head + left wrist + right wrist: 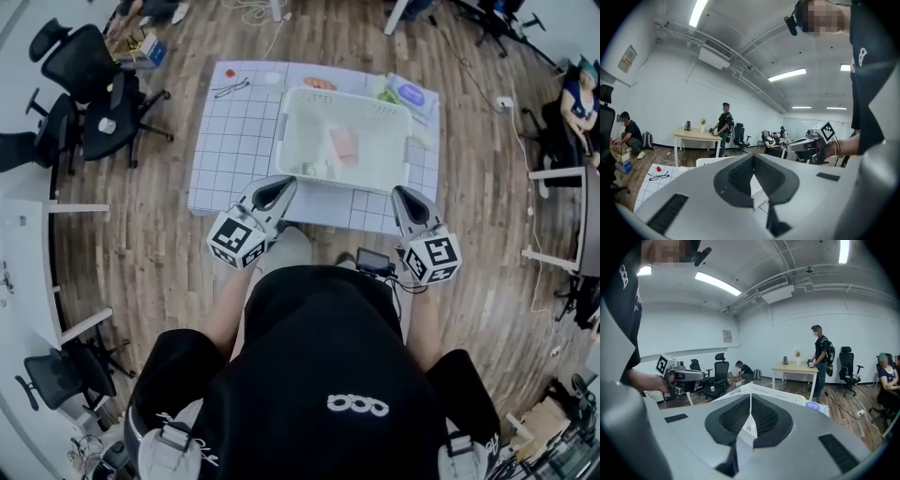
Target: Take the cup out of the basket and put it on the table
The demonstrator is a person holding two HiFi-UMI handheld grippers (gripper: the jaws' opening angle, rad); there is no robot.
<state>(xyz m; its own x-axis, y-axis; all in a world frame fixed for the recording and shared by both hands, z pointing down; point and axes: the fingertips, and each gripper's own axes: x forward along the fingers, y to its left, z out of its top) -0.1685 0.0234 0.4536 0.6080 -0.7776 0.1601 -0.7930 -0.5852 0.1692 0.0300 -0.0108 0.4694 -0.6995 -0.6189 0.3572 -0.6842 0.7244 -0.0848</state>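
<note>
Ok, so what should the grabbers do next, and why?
Probably move the right gripper forward over the near wall of the basket, opening its jaws. Both it and the left gripper hang at the near edge of the table, shut and empty, while the pinkish thing that may be the cup lies inside the basket.

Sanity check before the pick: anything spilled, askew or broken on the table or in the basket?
Nothing stands out. The basket sits square on the table, no spill or damage visible. A pinkish item lies inside it, too blurred to tell if tipped. Left tool and right tool are shut, empty, short of the basket.
</note>
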